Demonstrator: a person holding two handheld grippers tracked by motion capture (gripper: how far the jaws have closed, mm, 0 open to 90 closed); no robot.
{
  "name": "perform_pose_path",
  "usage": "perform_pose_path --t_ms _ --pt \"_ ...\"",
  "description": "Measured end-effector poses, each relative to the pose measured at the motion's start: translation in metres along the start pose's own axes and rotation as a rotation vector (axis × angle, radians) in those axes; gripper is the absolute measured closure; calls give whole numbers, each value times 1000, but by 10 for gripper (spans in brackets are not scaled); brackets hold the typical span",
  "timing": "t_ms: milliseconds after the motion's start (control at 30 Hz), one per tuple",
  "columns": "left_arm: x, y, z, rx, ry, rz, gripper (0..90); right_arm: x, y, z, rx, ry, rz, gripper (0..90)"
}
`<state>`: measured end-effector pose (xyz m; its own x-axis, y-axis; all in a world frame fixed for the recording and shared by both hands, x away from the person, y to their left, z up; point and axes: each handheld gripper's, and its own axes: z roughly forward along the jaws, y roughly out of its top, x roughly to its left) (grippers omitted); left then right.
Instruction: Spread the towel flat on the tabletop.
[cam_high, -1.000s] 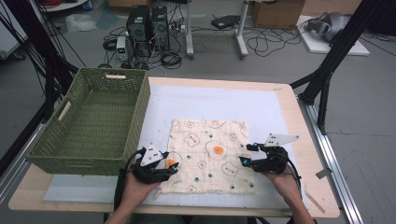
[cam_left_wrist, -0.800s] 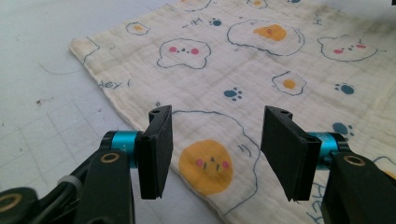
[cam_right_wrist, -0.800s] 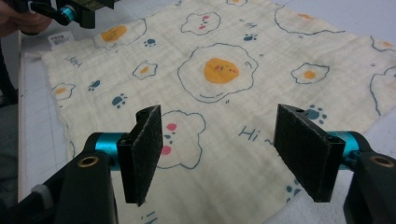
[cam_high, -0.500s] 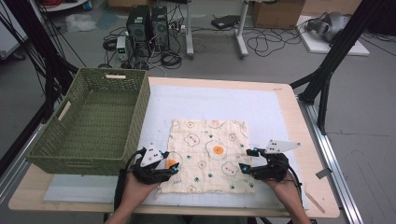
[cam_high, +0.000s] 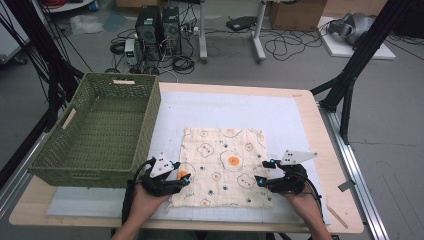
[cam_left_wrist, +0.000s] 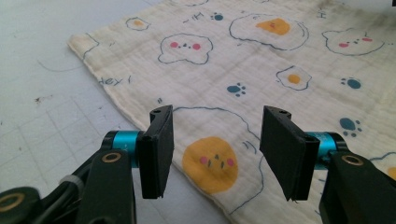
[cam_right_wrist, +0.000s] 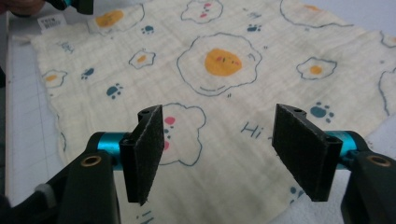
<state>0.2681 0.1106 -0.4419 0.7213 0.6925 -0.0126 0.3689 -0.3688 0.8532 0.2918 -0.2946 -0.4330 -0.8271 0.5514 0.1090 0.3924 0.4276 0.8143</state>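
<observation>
A: Where's the cloth (cam_high: 222, 167)?

B: Spread flat on the pale mat (cam_high: 280, 117), at the table's (cam_high: 320, 125) near side, just right of the basket (cam_high: 100, 132). It's cream muslin printed with fried eggs, bear faces and paw prints. One small white label (cam_right_wrist: 49, 21) sits at a corner, seen in the right gripper view.

A: And the grippers?

B: The left gripper (cam_high: 184, 177) sits at the cloth's near left edge. In the left gripper view its jaws stand apart, released, with a yolk-faced egg print (cam_left_wrist: 210, 163) between them on the cloth below. Nothing is pinched; the pads (cam_left_wrist: 156, 151) press on nothing. The jaws have just been closing a little.

A: The right one?

B: The right gripper (cam_high: 261, 175) is at the near right part of the cloth. In the right gripper view its jaws are also apart and hold nothing, with a bear print (cam_right_wrist: 180, 133) and the word "Hi" beneath the gap. The pads (cam_right_wrist: 299, 151) look clear of the fabric, though I cannot tell how close they hover. Those jaws too have just been closing slightly.

A: Anything around?

B: The green woven basket stands left of the cloth, apart from it. Beyond the table, computer towers (cam_high: 157, 27) and cables lie on the floor.
</observation>
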Motion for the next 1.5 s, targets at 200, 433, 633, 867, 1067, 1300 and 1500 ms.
perform_pose_path --t_ms 200,433,633,867,1067,1300,1500 --pt "1 -1 2 28 2 2 476 3 -2 8 94 12 -33 454" --pt "2 -5 8 96 -15 13 628 4 -4 13 161 -8 -69 621" --pt "1 -5 8 103 -29 24 823 2 -4 12 168 8 -73 810" --pt "-1 -6 5 105 -33 24 888 2 -5 8 179 29 -81 879" --pt "-3 -5 1 87 -25 26 875 3 -8 5 169 49 -67 868" --pt "1 1 2 33 -22 14 671 -1 -4 2 85 68 -12 647" --pt "8 11 6 8 -24 -6 599 -15 2 2 47 32 24 502"
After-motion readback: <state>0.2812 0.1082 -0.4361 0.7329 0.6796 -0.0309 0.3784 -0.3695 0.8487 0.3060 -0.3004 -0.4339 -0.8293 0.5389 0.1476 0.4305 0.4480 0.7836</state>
